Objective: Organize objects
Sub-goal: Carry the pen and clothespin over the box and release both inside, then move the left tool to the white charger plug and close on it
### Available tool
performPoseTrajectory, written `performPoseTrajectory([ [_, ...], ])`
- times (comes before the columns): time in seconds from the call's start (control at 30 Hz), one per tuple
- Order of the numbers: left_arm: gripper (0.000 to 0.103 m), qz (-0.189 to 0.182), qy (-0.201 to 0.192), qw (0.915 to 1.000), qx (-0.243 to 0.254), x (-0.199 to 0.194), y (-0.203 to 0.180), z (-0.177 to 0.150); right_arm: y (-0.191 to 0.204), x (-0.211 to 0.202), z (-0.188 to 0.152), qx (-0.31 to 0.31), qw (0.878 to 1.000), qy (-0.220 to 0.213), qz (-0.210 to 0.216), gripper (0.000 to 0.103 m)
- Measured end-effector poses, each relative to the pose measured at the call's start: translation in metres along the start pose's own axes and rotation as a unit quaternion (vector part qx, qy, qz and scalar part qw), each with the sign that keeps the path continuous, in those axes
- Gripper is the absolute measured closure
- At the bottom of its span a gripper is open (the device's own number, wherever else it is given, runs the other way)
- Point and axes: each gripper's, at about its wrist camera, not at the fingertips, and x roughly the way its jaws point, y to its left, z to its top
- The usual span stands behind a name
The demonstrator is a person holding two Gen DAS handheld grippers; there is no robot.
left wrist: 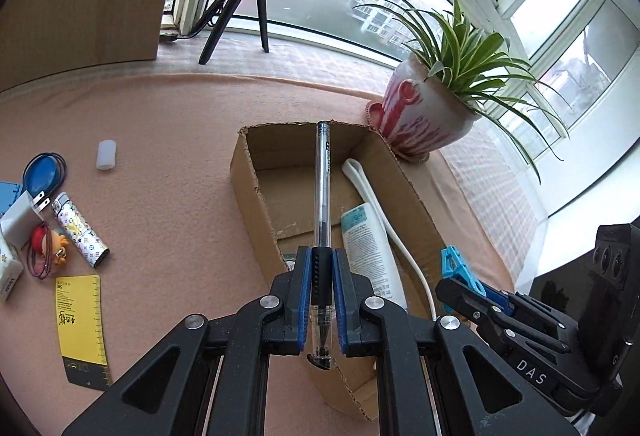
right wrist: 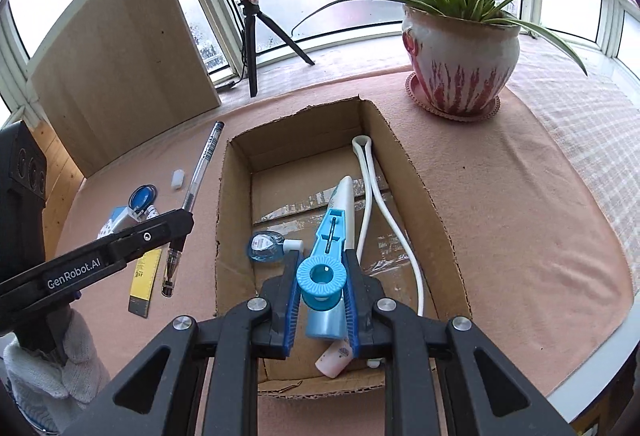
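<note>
Two items in hand, both over or beside the open brown corrugated cardboard box (right wrist: 404, 172) on the pink-clothed desk (right wrist: 520, 204).

Item 1: clear-barrelled ballpoint pen with black rubber grip sleeve (left wrist: 322, 196). Pinched by the left gripper (left wrist: 322, 300) across the ribbed sleeve, blue pads pressed tight on it, tip toward the camera and tail pointing far. From the right wrist view it hangs just left of the box's left wall. Judged light, rigid and slender; the smooth plastic barrel would likely slip or swivel, so the rubber sleeve is the sound hold.

Item 2: light-blue moulded plastic tool with a toothed ring and slotted tapering arm (right wrist: 326, 260). Pinched by the right gripper (right wrist: 322, 310) around its cylindrical blue body below the ring, above the box's near half. Judged light and stiff; the thin arm looks the part most apt to snap, so the stout body suits gripping.

Box contents, seen:
- white squeeze tube with teal label (left wrist: 366, 248), soft-sided, lying lengthwise.
- white looped cord (right wrist: 374, 192), limp, along the right wall.
- small clear-blue flat bottle with white cap (right wrist: 267, 246), glossy.
- pale pink capsule-like piece (right wrist: 334, 356) at the near end; identity unclear.

Awaiting sorting, left on the desk: patterned lighter (left wrist: 80, 232), yellow ruler card (left wrist: 82, 328), translucent white cap (left wrist: 106, 155).
</note>
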Motion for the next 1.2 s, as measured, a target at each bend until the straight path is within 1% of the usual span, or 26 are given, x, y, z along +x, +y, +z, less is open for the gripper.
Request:
performPoseTrajectory([
  [0.1, 0.092, 0.004, -0.005, 1.0000, 0.003, 0.004, -0.006, 0.004, -0.007, 0.002, 0.001, 0.001, 1.000, 0.001, -0.002, 0.085],
  [0.17, 0.090, -0.004, -0.008, 1.0000, 0.001, 0.004, -0.007, 0.007, -0.010, 0.001, 0.002, 0.000, 1.000, 0.000, -0.003, 0.085],
  [0.2, 0.074, -0.006, -0.005, 1.0000, 0.000, 0.005, -0.008, 0.007, -0.010, 0.001, 0.002, -0.002, 1.000, -0.002, -0.003, 0.085],
  [0.23, 0.047, -0.001, -0.003, 1.0000, -0.002, 0.005, -0.008, 0.008, -0.010, 0.001, 0.003, -0.004, 1.000, -0.004, -0.001, 0.084],
  [0.27, 0.037, 0.005, -0.008, 0.9999, -0.005, 0.003, -0.008, 0.008, -0.010, 0.000, 0.002, -0.008, 1.000, -0.006, -0.001, 0.082],
  [0.3, 0.036, 0.009, -0.017, 0.9998, -0.004, 0.000, -0.006, 0.008, -0.009, 0.001, 0.003, -0.014, 1.000, -0.005, -0.001, 0.070],
  [0.33, 0.036, 0.015, -0.020, 0.9997, -0.002, -0.002, -0.005, 0.008, -0.007, 0.002, 0.003, -0.018, 1.000, -0.003, -0.005, 0.054],
  [0.37, 0.036, 0.018, -0.020, 0.9996, -0.001, -0.003, -0.003, 0.008, -0.006, 0.001, 0.003, -0.020, 1.000, -0.005, -0.010, 0.049],
  [0.4, 0.036, 0.021, -0.019, 0.9996, -0.001, -0.004, 0.000, 0.008, -0.006, 0.000, 0.002, -0.020, 1.000, -0.010, -0.016, 0.047],
  [0.47, 0.036, 0.028, -0.019, 0.9994, -0.006, -0.006, 0.008, 0.008, -0.005, 0.000, 0.003, -0.020, 1.000, -0.012, -0.017, 0.047],
  [0.53, 0.036, 0.033, -0.019, 0.9992, -0.013, -0.009, 0.017, 0.008, -0.004, 0.001, 0.004, -0.016, 1.000, -0.009, -0.007, 0.047],
  [0.77, 0.036, 0.060, -0.024, 0.9973, -0.035, -0.025, 0.051, 0.006, 0.013, -0.001, 0.006, -0.018, 1.000, -0.011, 0.011, 0.047],
  [0.97, 0.036, 0.090, -0.017, 0.9943, -0.054, -0.038, 0.092, 0.003, 0.035, 0.004, 0.007, -0.024, 0.999, -0.004, 0.031, 0.047],
  [1.2, 0.036, 0.123, -0.018, 0.9879, -0.092, -0.054, 0.146, 0.003, 0.065, 0.013, 0.001, -0.034, 0.998, 0.008, 0.056, 0.047],
])
